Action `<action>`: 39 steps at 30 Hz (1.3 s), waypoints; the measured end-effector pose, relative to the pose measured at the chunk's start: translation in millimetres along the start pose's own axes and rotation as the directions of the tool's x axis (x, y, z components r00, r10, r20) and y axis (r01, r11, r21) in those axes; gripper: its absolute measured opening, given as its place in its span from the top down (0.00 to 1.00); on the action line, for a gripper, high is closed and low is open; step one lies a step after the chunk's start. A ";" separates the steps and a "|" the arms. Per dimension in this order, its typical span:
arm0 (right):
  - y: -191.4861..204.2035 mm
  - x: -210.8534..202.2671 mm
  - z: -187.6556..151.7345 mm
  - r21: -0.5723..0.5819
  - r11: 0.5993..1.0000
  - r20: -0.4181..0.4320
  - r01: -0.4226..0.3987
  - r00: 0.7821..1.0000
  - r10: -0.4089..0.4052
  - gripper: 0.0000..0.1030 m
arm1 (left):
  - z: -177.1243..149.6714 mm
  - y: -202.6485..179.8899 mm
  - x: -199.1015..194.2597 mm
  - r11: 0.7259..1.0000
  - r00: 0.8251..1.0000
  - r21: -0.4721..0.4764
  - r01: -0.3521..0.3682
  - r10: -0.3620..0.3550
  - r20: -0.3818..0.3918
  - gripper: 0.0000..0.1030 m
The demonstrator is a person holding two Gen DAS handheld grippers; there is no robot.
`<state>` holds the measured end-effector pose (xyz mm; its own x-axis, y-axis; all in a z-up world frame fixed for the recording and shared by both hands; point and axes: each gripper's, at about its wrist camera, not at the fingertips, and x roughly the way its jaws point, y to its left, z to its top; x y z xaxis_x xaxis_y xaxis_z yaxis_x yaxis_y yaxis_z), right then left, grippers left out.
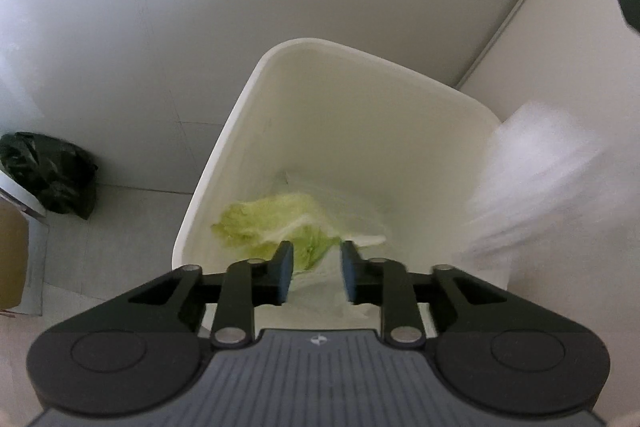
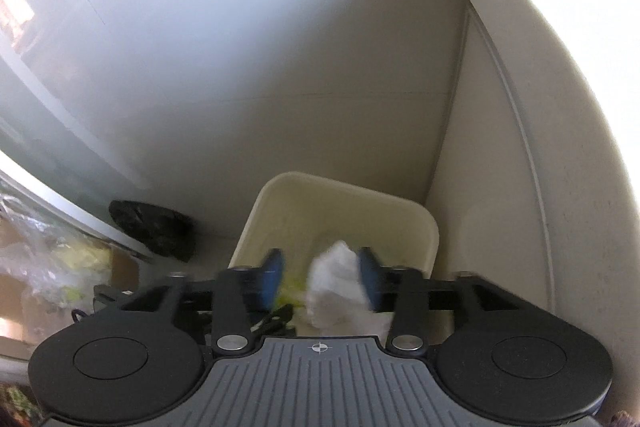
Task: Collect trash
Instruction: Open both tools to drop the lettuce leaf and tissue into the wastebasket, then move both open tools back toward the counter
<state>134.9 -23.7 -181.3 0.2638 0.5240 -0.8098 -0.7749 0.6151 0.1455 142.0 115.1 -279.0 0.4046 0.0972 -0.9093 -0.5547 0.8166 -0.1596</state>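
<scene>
Trash lay in the bottom of a cream, square-mouthed plastic bin (image 1: pixel 248 115) that stood on pale floor tiles against a white wall: a pale green, crinkled cabbage leaf (image 1: pixel 268 223) rested against the bin's left inner wall, with crumpled white paper (image 1: pixel 352 223) beside and under it. The left gripper (image 1: pixel 316 277) hung over the near rim with its blue pads a narrow gap apart and nothing pinched between them; its body hid the bin's near edge. At the right of that view a white, blurred wad (image 1: pixel 536 183) was smeared by motion, too soft to name for sure.

From the right wrist, the right gripper (image 2: pixel 320 277) stood about half open above the same bin (image 2: pixel 400 211), and a crumpled white tissue wad (image 2: pixel 336 283) sat between the pads, close to the right one; whether it touched that pad could not be told through the blur. A black, crumpled plastic bag (image 1: pixel 52 175) sat on the floor left of the bin. Far left, clear plastic wrapping (image 2: pixel 48 267) was cut off by the frame's edge.
</scene>
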 end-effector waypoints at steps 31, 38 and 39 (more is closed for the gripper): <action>14.5 9.2 4.6 -0.048 0.998 -0.027 -0.042 0.999 0.041 0.27 | -7.7 14.0 -26.0 0.998 0.998 -0.004 0.062 -0.062 -0.012 0.10; 28.0 -5.3 5.9 -0.087 0.994 -0.001 -0.070 0.998 0.070 0.21 | -8.0 19.1 -45.0 0.998 0.999 0.032 0.051 -0.051 -0.001 0.06; 28.8 -8.6 6.8 -0.086 0.994 0.009 -0.069 0.998 0.070 0.20 | -7.7 20.8 -47.9 0.998 0.999 0.030 0.054 -0.054 0.002 0.06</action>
<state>114.2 -6.5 -166.2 0.2143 0.5710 -0.7925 -0.8378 0.5245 0.1514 105.5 123.0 -241.8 0.4355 0.0538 -0.8986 -0.5102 0.8371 -0.1971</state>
